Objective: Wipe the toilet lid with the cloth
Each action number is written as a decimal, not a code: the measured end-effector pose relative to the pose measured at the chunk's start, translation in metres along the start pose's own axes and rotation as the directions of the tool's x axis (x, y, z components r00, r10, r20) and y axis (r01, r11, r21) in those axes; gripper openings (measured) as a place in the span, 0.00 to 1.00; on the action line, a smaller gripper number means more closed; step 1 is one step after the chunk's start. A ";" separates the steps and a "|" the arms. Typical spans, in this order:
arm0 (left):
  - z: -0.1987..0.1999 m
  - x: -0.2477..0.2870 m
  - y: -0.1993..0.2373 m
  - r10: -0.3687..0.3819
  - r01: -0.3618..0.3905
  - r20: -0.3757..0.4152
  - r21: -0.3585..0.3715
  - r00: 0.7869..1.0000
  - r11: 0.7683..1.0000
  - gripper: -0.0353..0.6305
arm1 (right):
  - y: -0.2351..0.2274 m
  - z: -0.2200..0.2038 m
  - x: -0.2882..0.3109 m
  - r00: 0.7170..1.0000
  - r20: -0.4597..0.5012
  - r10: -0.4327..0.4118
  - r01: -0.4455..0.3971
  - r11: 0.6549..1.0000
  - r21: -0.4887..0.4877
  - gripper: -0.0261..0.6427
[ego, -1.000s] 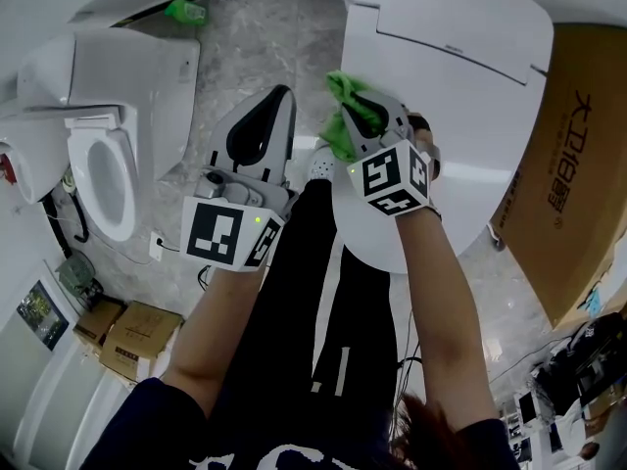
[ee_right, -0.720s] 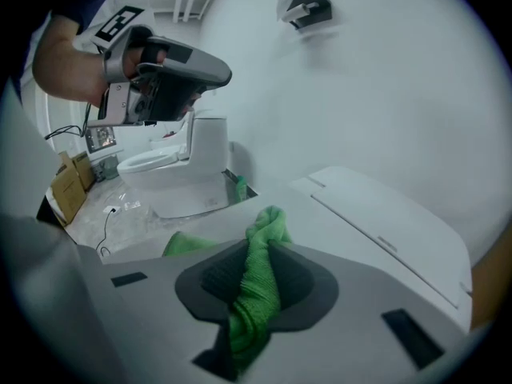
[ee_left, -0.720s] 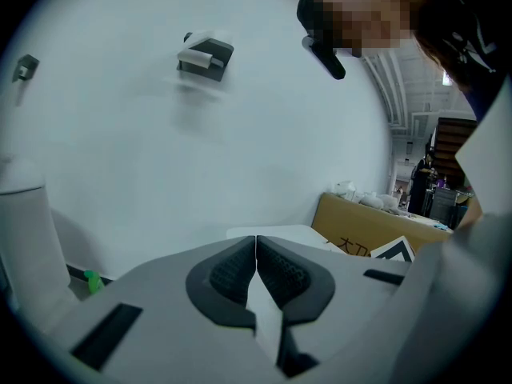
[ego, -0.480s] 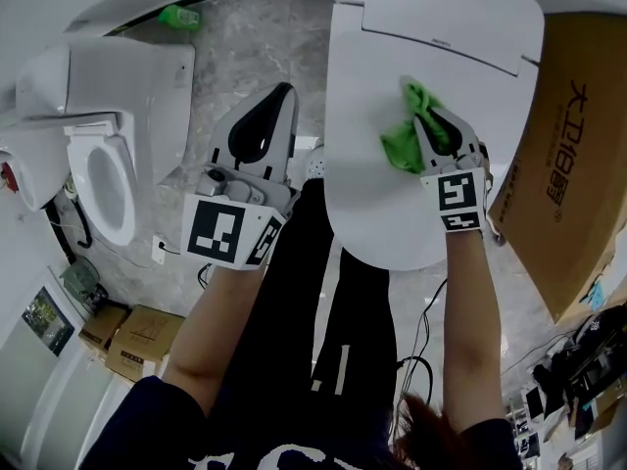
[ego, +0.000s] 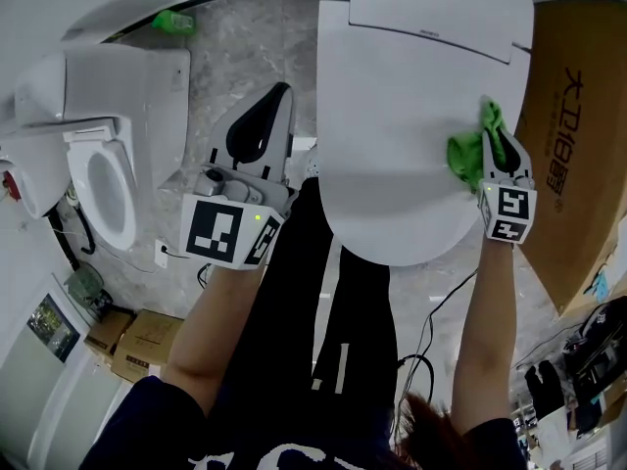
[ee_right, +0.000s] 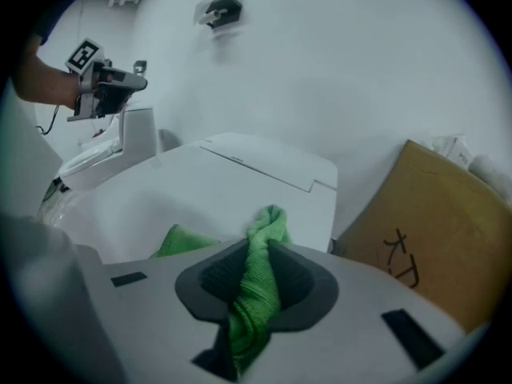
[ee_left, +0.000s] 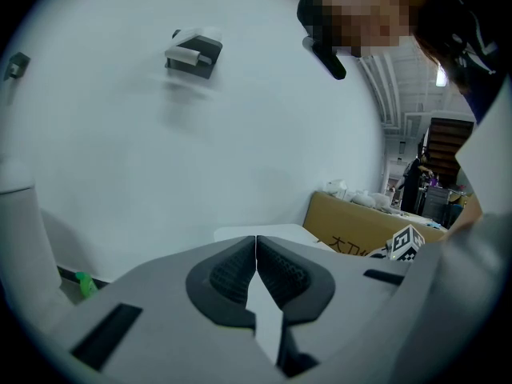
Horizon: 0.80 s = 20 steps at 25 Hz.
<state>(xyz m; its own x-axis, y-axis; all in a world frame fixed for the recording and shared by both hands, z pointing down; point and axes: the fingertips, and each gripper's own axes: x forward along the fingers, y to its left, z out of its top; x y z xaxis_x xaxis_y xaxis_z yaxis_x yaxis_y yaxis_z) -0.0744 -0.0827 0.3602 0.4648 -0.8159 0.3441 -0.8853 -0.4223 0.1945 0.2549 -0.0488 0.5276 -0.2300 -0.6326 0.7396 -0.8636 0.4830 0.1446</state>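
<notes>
Swept rightward across toilet lid (ego: pixel 402 116) to its right edge: green cloth (ego: pixel 464 155), clamped in right gripper (ego: pixel 493 135).
Grey marble floor (ego: pixel 245 37); two toilets (ego: pixel 98 179), one cloth; left gripper (ego: pixel 280 101) closed, empty, over floor.

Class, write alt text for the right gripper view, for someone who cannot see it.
The right gripper, jaws shut on a green cloth, holds it against the white toilet lid. A cardboard box stands at right.
</notes>
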 end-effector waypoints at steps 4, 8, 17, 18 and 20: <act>-0.001 -0.001 -0.002 -0.003 0.003 -0.001 0.000 1.000 1.000 0.09 | -0.023 -0.020 -0.013 0.997 -0.022 -0.072 0.073 0.995 0.072 0.16; -0.004 -0.002 -0.005 -0.008 0.008 -0.002 0.000 1.000 1.000 0.09 | -0.026 -0.027 -0.018 0.992 -0.040 -0.119 0.122 0.987 0.108 0.16; -0.002 -0.003 -0.011 -0.017 0.017 0.006 -0.003 1.000 1.000 0.09 | 0.030 -0.008 -0.015 0.998 -0.041 -0.050 0.051 0.998 0.025 0.16; -0.002 -0.003 -0.011 -0.018 0.018 0.007 -0.003 1.000 1.000 0.09 | 0.043 -0.002 -0.013 0.999 -0.033 -0.031 0.031 0.999 0.017 0.16; -0.001 -0.005 -0.011 -0.016 0.016 0.009 -0.003 1.000 1.000 0.09 | 0.067 0.009 -0.009 1.000 -0.015 0.001 -0.001 1.000 0.009 0.16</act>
<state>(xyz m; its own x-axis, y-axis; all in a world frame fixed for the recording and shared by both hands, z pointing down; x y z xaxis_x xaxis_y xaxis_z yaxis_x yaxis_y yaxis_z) -0.0671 -0.0737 0.3576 0.4790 -0.8125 0.3322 -0.8776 -0.4346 0.2025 0.1954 -0.0164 0.5245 -0.2242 -0.6228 0.7496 -0.8672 0.4784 0.1381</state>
